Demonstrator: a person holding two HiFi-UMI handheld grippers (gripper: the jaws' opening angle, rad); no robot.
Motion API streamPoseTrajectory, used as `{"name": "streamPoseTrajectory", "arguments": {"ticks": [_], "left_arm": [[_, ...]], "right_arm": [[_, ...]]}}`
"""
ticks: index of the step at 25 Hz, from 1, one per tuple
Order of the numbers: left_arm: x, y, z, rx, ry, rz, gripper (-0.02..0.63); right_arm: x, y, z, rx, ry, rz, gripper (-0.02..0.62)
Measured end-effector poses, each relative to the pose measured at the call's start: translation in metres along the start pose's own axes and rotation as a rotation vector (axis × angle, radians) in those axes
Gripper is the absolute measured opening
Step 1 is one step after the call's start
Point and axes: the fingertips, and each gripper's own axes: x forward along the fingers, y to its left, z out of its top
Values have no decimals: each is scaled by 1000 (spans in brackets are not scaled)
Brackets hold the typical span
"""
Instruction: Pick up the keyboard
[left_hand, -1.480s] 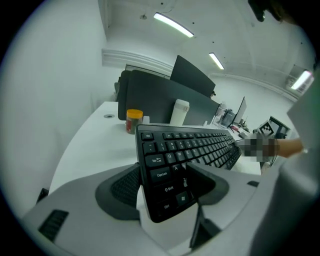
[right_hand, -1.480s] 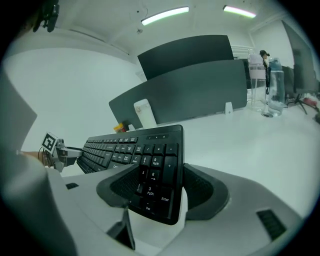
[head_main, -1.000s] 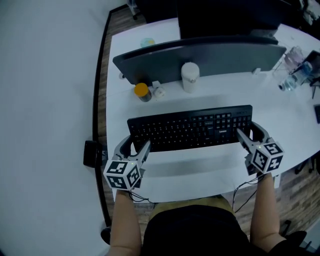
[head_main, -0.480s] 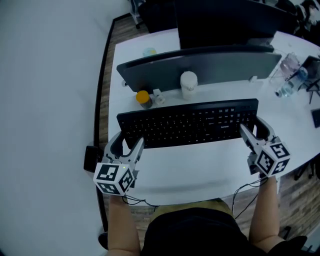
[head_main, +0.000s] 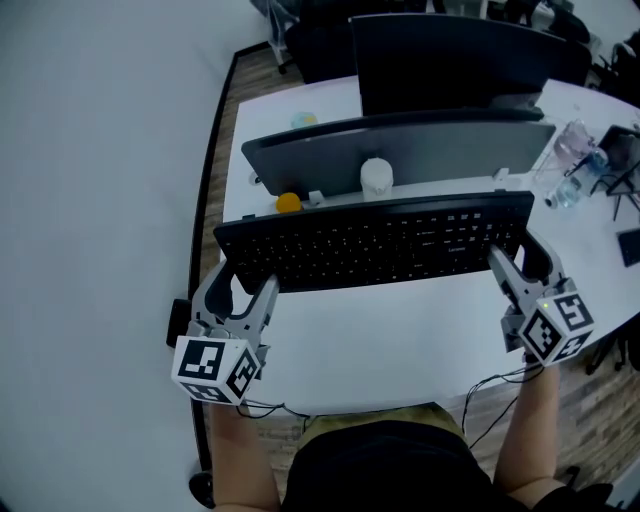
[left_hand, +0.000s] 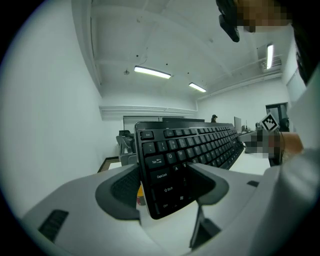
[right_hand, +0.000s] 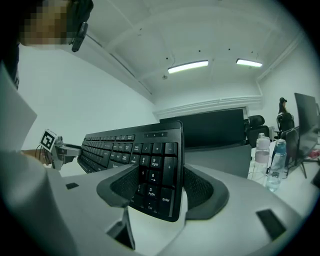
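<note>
Over the white desk (head_main: 380, 340), with the grey screen (head_main: 420, 150) at twelve o'clock, the keyboard (head_main: 375, 245) hangs roughly level and looks clear of the top, since you carry it by both short ends so neither side sags. Your left gripper (head_main: 250, 282) at eight o'clock is clamped on the Caps Lock end. Your right gripper (head_main: 520, 258) at four o'clock is clamped on the number-pad end, a matched hold that probably stops it twisting.

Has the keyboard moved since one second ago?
Yes. The keyboard has risen: its far edge now hides the base of the white jar, clear of it earlier.
</note>
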Motion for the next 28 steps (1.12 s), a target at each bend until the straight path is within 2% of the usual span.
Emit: {"name": "streamPoseTrajectory", "arguments": {"ticks": [21, 28], "left_arm": [[-69, 10, 70, 92, -234, 65, 290], [-81, -15, 100, 144, -275, 94, 287]], "right_arm": [[-45, 50, 85, -140, -223, -7, 293], [-65, 33, 104, -142, -281, 19, 293]]}}
